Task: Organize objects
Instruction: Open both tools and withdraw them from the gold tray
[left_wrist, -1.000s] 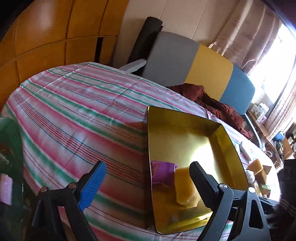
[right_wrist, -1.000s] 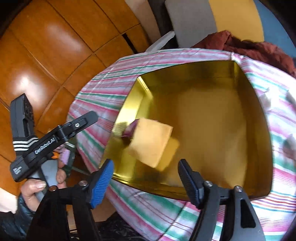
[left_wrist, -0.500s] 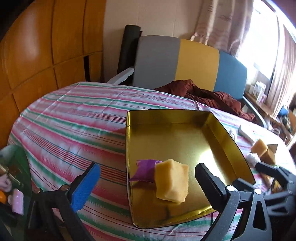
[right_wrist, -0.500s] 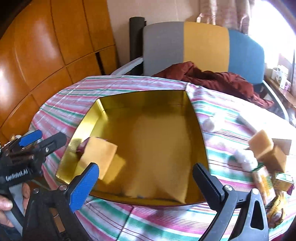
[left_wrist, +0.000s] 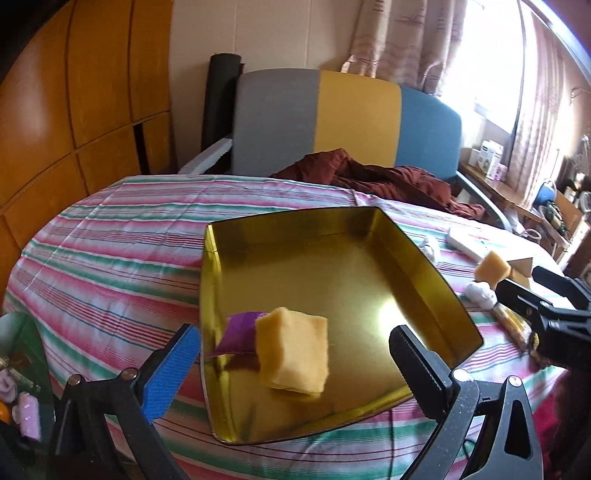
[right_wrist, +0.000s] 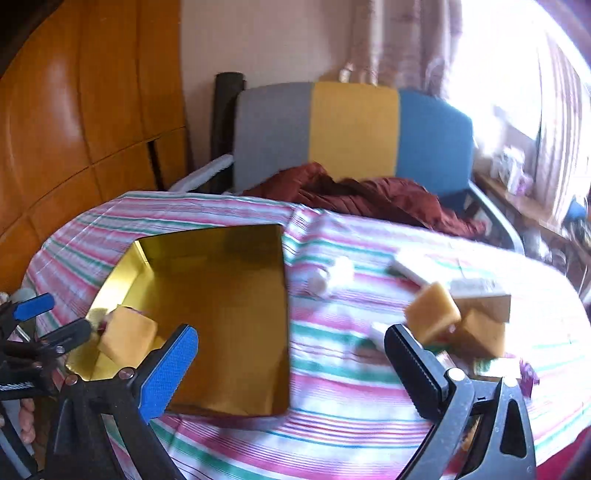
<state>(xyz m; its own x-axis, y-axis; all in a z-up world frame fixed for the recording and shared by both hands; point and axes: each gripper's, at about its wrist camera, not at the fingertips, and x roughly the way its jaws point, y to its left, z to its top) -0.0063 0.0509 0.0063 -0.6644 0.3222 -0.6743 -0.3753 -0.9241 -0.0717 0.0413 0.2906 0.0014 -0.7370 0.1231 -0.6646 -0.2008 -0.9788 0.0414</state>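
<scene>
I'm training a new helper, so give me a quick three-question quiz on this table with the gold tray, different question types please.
1. True or false: the yellow sponge in the gold tray touches a purple wrapper.
2. What lies on the striped cloth right of the tray? A) scissors B) another sponge C) a mug
3. What state are the left gripper and right gripper in?

Key: 1 true. 2 B, the second sponge. 3 Both open with nothing between the jaws, having just been opening.
</scene>
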